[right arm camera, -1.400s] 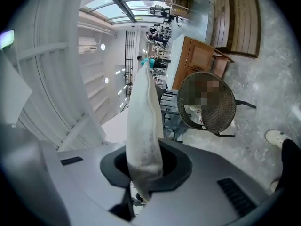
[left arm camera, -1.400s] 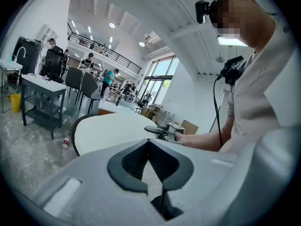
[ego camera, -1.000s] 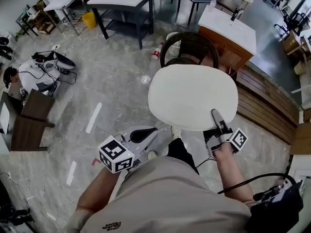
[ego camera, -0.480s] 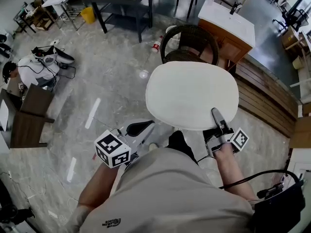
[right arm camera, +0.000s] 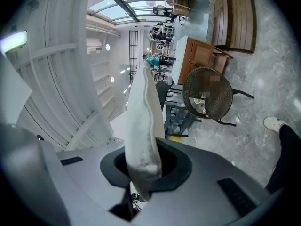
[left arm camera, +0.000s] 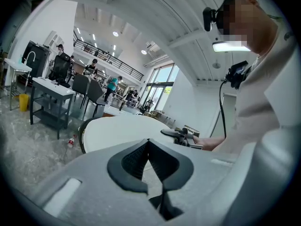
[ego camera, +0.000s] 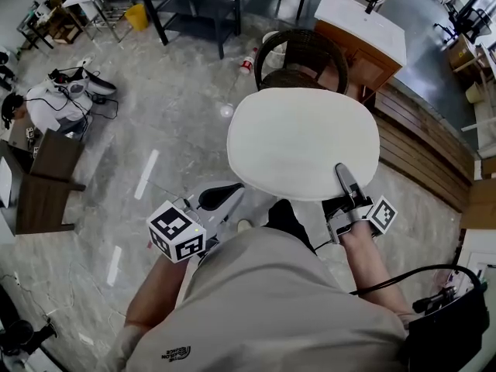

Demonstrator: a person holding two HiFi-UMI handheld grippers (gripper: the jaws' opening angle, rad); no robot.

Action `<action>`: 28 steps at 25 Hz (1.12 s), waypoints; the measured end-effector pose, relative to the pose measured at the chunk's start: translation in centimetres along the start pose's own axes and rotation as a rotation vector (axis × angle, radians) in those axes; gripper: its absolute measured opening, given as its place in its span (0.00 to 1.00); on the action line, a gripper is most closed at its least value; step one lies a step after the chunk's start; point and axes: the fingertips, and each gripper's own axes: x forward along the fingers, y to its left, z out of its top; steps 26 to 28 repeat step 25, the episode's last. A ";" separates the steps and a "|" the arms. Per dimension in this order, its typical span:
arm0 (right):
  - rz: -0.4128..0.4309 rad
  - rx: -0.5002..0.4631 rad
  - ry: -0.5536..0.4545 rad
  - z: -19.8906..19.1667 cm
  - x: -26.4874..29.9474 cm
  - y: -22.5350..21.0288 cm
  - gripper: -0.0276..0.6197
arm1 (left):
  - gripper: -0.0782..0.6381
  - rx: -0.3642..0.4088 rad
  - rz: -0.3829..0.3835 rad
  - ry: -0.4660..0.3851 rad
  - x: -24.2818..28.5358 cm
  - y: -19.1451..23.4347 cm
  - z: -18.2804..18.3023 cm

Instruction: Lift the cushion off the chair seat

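Currently the right tool (ego camera: 342,178) is clamped on the near right edge of the white oval fabric cushion (ego camera: 298,142), holding it roughly level above the grey stone floor (ego camera: 178,122). The dark woven round-backed chair (ego camera: 301,59) stands beyond the cushion's far edge, apart from it. The left tool (ego camera: 217,198), jaw tips together with nothing between them, hovers near left of the cushion.

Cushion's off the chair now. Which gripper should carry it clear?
Right. The right gripper is clamped on the cushion's near edge and bears it alone, clear of the chair. The left gripper hangs lower beside the person, jaws together on nothing, touching no part of the cushion.
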 end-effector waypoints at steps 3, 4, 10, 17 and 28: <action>0.003 -0.001 0.006 -0.1 0.2 -0.1 0.11 | 0.12 -0.007 0.007 0.000 -0.2 0.2 -0.4; 0.004 -0.002 0.009 -0.1 0.3 -0.1 0.11 | 0.12 -0.009 0.009 0.000 -0.2 0.2 -0.4; 0.006 0.000 0.021 -0.1 1.0 0.3 0.11 | 0.12 -0.015 0.012 -0.008 -0.1 0.4 0.2; 0.012 0.001 0.027 -0.2 1.0 0.0 0.11 | 0.12 -0.020 0.009 -0.002 0.1 0.5 -0.2; 0.010 0.007 0.025 0.7 1.1 -0.5 0.11 | 0.12 -0.018 0.001 0.010 1.4 0.5 0.1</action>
